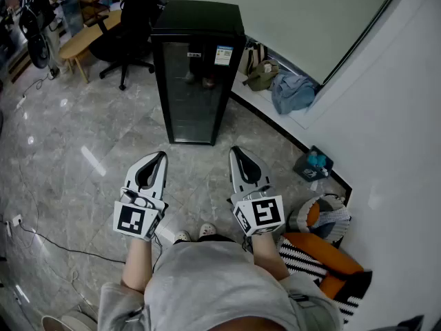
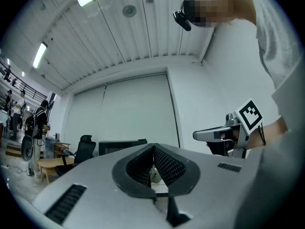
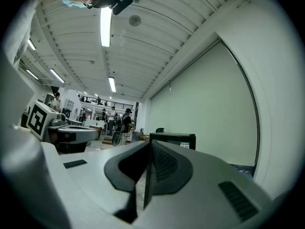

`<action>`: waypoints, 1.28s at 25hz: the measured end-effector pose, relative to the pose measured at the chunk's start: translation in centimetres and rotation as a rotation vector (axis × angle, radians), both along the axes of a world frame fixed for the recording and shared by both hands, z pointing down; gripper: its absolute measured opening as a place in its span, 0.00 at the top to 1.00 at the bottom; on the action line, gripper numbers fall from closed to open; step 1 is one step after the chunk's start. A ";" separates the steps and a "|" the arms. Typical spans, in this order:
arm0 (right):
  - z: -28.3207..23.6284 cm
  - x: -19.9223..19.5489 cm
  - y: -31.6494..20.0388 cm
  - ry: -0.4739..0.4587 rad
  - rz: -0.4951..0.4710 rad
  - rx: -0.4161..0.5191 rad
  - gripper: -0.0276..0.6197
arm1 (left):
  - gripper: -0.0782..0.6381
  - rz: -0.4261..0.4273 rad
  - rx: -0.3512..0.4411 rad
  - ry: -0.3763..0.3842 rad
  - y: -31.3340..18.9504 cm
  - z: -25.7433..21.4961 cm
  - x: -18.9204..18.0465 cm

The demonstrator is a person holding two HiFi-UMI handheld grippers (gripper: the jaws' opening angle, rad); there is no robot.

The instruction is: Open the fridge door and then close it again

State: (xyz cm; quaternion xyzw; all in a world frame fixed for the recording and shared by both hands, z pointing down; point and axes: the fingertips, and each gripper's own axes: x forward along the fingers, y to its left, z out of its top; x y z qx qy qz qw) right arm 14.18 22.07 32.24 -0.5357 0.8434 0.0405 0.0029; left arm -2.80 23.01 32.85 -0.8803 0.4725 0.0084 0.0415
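Observation:
A tall black fridge (image 1: pixel 196 74) with a dark glass door stands on the tiled floor ahead of me, its door closed. It also shows as a low dark box in the left gripper view (image 2: pixel 121 147) and in the right gripper view (image 3: pixel 174 138). Both grippers are held level in front of my body, well short of the fridge. My left gripper (image 1: pixel 160 158) (image 2: pixel 153 149) is shut with nothing between its pads. My right gripper (image 1: pixel 236 152) (image 3: pixel 148 144) is shut too and holds nothing.
A black office chair (image 1: pixel 131 26) and a wooden table (image 1: pixel 86 36) stand behind the fridge at the left. Bags (image 1: pixel 275 81) lie on a low ledge by the white wall at the right. A blue container (image 1: pixel 313 163) and orange-striped things (image 1: pixel 324 247) sit near my right side.

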 end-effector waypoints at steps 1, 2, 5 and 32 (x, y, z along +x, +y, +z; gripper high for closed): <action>0.0 0.2 -0.1 0.000 -0.001 0.001 0.92 | 0.87 0.000 0.000 0.001 -0.1 0.0 0.2; 0.0 0.4 -0.2 0.000 -0.003 0.001 0.92 | 0.87 0.000 -0.001 0.002 -0.2 0.0 0.4; 0.0 0.7 -0.6 0.000 -0.011 0.002 0.92 | 0.87 -0.004 -0.003 0.004 -0.6 0.1 0.8; 1.8 0.5 -8.1 -0.034 -0.090 -0.014 0.92 | 0.87 -0.107 -0.008 0.030 -6.7 0.6 0.3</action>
